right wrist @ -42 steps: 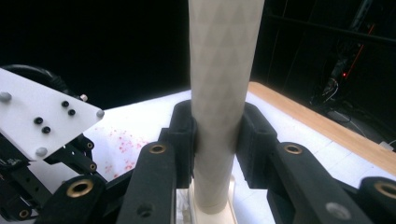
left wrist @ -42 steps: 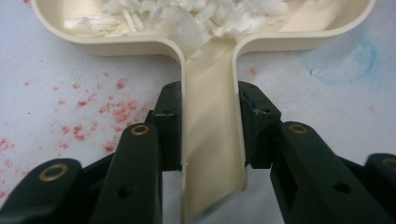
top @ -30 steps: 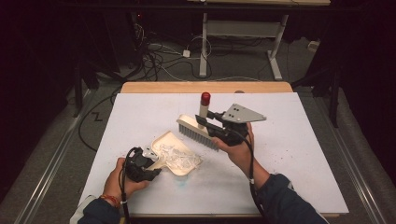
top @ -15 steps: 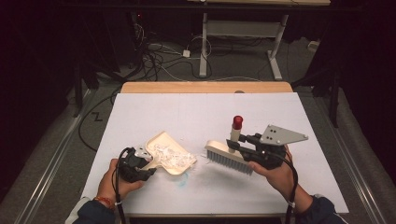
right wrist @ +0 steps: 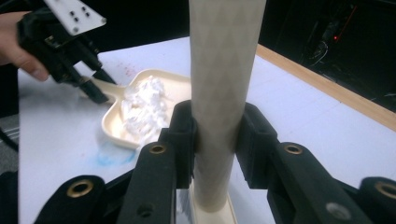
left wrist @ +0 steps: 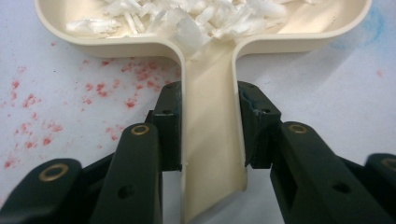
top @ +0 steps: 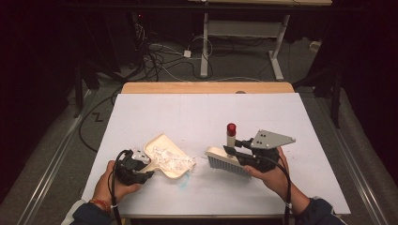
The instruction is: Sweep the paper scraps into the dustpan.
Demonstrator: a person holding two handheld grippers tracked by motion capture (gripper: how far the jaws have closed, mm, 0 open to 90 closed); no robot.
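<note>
Dark floor and tangled cables lie beyond my bench (top: 300, 122), which has a white top and a strip of bare wood along its far edge. On the near left I have the left tongs (left wrist: 209, 126) clamped on the flat handle of a cream dustpan (top: 165, 159) — both jaws press its sides in the left gripper view. White shreds (top: 170, 160) are heaped in the pan, which rests on the bench amid red specks (left wrist: 93, 88) and beside a blue smudge (top: 184, 183). To its right, a little apart, the right tongs (right wrist: 215, 135) are closed around the upright, red-tipped handle of a brush (top: 228, 160); its bristles point down at the white top, though I cannot tell whether they touch it.
</note>
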